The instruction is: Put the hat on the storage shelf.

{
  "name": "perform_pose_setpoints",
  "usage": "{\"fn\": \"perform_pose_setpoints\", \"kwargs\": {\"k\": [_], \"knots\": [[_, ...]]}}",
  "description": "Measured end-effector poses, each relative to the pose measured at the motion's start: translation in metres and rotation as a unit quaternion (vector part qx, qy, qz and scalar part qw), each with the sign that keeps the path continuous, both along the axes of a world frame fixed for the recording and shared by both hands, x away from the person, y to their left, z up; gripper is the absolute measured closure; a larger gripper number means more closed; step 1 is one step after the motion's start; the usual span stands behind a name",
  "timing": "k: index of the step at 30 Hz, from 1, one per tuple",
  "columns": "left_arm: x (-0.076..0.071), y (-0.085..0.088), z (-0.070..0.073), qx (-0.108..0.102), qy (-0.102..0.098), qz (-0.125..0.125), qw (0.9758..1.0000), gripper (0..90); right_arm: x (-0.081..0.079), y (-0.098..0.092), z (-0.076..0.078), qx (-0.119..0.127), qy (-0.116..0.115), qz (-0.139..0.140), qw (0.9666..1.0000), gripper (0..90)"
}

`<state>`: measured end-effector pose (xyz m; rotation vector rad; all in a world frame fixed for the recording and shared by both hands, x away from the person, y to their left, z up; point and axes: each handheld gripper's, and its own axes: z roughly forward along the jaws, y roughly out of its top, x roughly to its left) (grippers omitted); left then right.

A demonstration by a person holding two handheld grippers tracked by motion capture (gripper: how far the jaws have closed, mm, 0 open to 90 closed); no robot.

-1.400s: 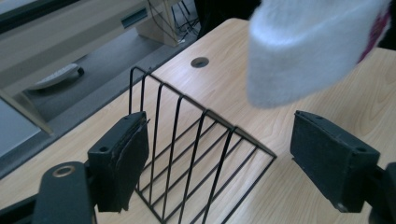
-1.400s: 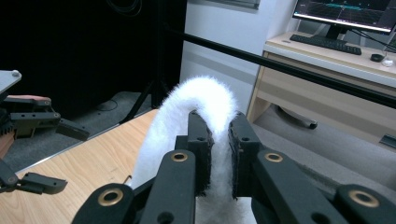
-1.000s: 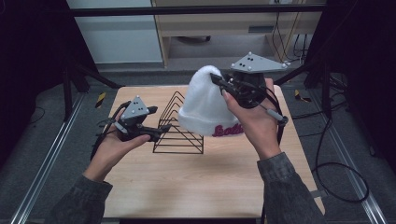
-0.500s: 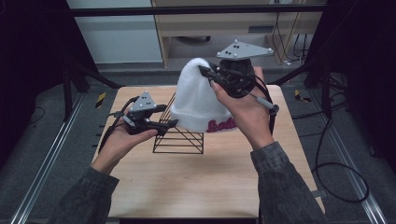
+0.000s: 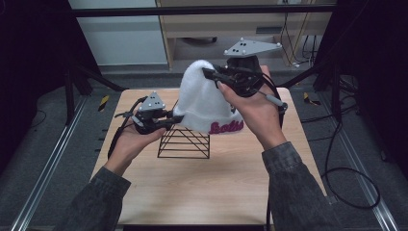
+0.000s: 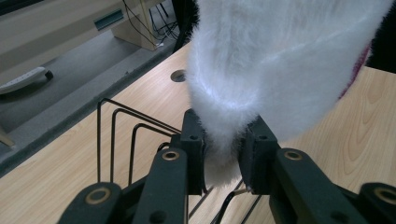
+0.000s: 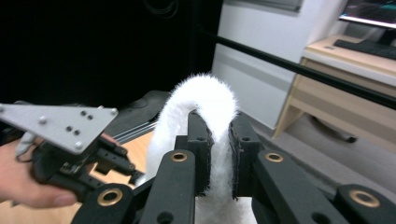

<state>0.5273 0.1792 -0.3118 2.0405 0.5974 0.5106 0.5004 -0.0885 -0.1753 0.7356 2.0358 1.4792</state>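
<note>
- High view: a white fuzzy hat [image 5: 204, 103] hangs in the air above a black wire rack [image 5: 185, 142] that stands on the wooden counter [image 5: 202, 187]. The right tool [image 5: 219, 79] is clenched on the top of the hat, high up. The left tool [image 5: 168, 122] grips the lower edge of the hat on the left side, just beside the rack. The hat has pink letters [image 5: 226, 127] on its band.
- Left gripper view: the left tool [image 6: 223, 149] is closed on a fold of the hat's [image 6: 280, 65] edge, and the hat rises up and away from it. The rack wires [image 6: 126, 135] stand just beside and below the jaws.
- Right gripper view: the right tool [image 7: 219, 140] pinches the tip of the hat [image 7: 205, 100], which curves over the jaws. The other hand [image 7: 28, 182] is lower, to the left.
- My judgement: the long axis of the hat runs from top to bottom between the two tools, and the rack lies right under it. The left hand is nearer to the rack, so it probably guides the edge.
</note>
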Motion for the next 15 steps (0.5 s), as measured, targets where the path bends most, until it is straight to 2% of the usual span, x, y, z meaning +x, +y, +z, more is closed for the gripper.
{"fn": "perform_pose_setpoints", "kwargs": {"k": [6, 15], "knots": [[0.000, 0.008, 0.004, -0.007, -0.011, 0.024, 0.9996, 74.6, 0.003, -0.002, -0.001, -0.003, 0.006, 0.004, 1.0000, 81.7], [0.001, 0.013, 0.006, -0.009, -0.019, 0.037, 0.9991, 75.0, 0.006, -0.001, 0.000, -0.014, 0.006, 0.008, 0.9998, 81.6]]}}
